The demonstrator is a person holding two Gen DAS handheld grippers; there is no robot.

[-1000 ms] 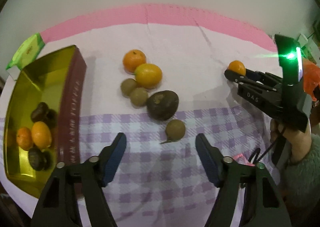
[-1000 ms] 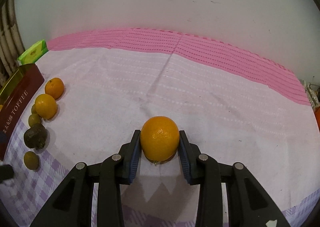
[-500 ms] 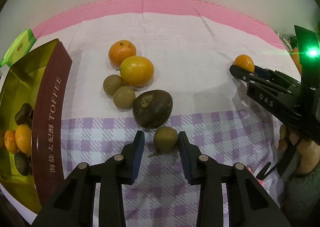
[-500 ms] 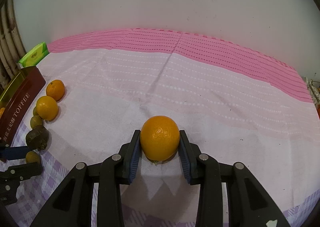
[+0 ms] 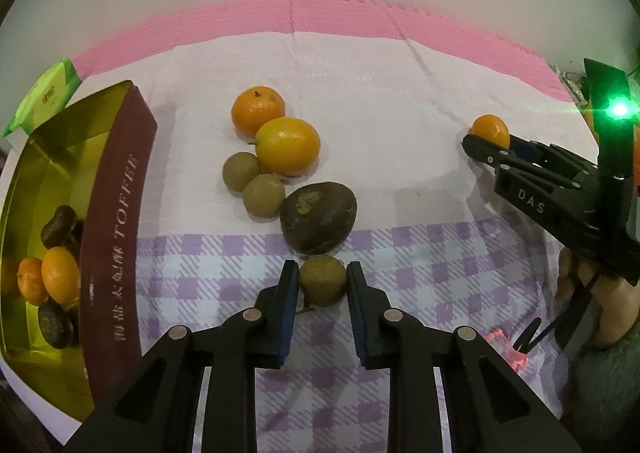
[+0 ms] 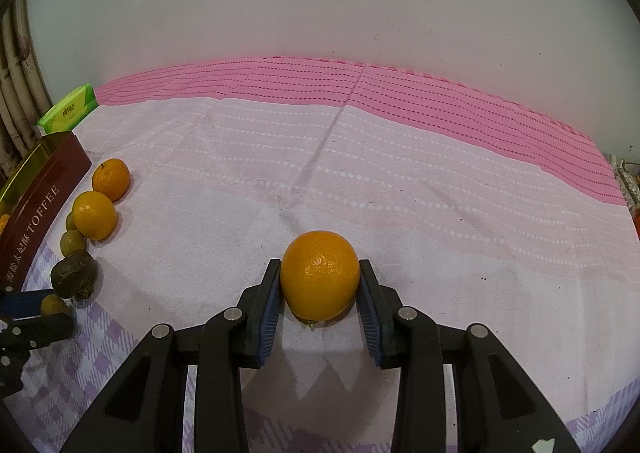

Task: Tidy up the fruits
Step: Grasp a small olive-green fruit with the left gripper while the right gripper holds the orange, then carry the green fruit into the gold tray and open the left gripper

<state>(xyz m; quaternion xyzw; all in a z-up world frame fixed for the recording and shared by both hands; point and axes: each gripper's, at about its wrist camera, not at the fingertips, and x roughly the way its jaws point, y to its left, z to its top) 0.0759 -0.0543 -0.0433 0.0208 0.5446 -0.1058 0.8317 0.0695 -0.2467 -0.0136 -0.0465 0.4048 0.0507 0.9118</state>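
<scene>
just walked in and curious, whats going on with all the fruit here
A person is sorting fruit off a tablecloth into a gold toffee tin with two handheld grippers. The left gripper is closed around a small green-brown fruit beside a dark brown fruit. The right gripper grips an orange. Several fruits already lie in the tin.

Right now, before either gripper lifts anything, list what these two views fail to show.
- Left wrist view: fruits inside the gold toffee tin are partly hidden by its maroon wall; their count is unclear.
- Left wrist view: the small brown-green fruit sits between the left gripper fingers; pad contact is unclear.
- Right wrist view: the underside of the large orange in the right gripper is hidden.
- Right wrist view: the green packet print is too small.
</scene>
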